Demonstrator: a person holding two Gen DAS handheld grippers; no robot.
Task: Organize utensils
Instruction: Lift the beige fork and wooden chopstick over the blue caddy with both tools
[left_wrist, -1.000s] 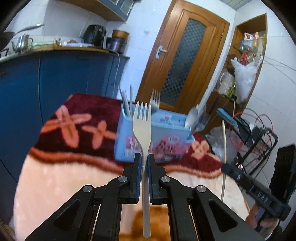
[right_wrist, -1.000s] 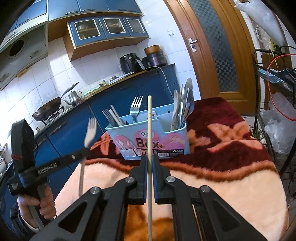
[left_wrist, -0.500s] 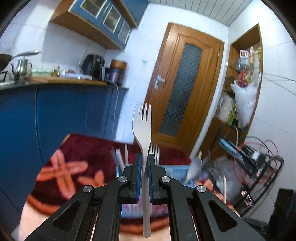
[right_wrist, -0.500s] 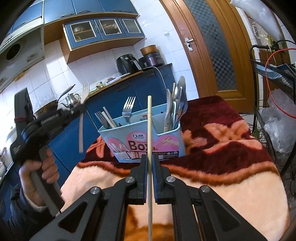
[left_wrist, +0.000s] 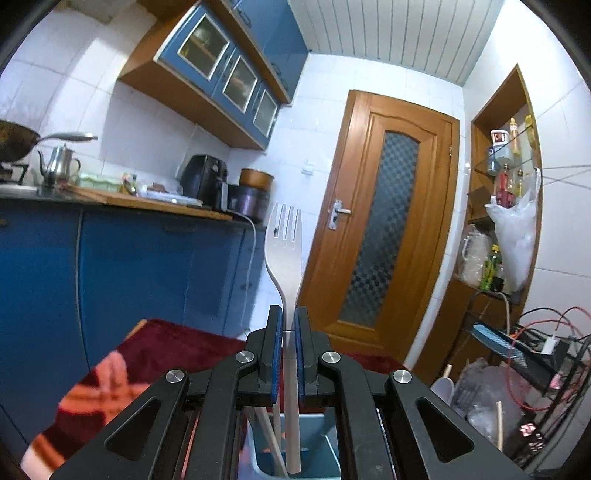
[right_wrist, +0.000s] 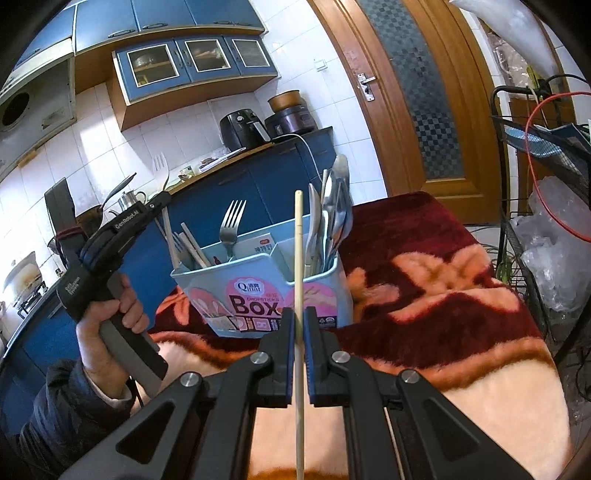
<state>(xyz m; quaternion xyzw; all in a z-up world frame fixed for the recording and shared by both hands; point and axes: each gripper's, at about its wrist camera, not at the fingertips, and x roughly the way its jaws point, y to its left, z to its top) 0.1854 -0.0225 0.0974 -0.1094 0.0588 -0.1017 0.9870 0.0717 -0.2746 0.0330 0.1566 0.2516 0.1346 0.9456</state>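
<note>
The left gripper (left_wrist: 289, 354) is clamped on the handle of a pale fork (left_wrist: 284, 254), which stands upright with its tines up and its handle end hanging just over the open top of the light-blue utensil box (left_wrist: 325, 458). In the right wrist view this fork's handle sits at the box's left compartment, beside the chopsticks (right_wrist: 194, 247) already standing there. The right gripper (right_wrist: 299, 325) is pinched on a single chopstick (right_wrist: 298, 266), also upright, held in front of the box (right_wrist: 258, 291) and apart from it.

The step in hand looks like dropping the fork into the box. A metal fork (right_wrist: 231, 225) stands in the middle section and spoons (right_wrist: 338, 210) fill the right one, so the next move probably calls for shifting the pale fork toward the middle section before lowering and letting go; the chopstick would then go to the left compartment.

The box stands on a plush blanket (right_wrist: 443, 295), dark red with pink flowers and a cream border. Behind it run blue kitchen cabinets (left_wrist: 140, 266) with a wooden worktop carrying a kettle (left_wrist: 59, 166) and an air fryer (left_wrist: 207, 181). A wooden door (left_wrist: 388, 229) is to the right, with a wire rack (right_wrist: 535, 206) beside it.
</note>
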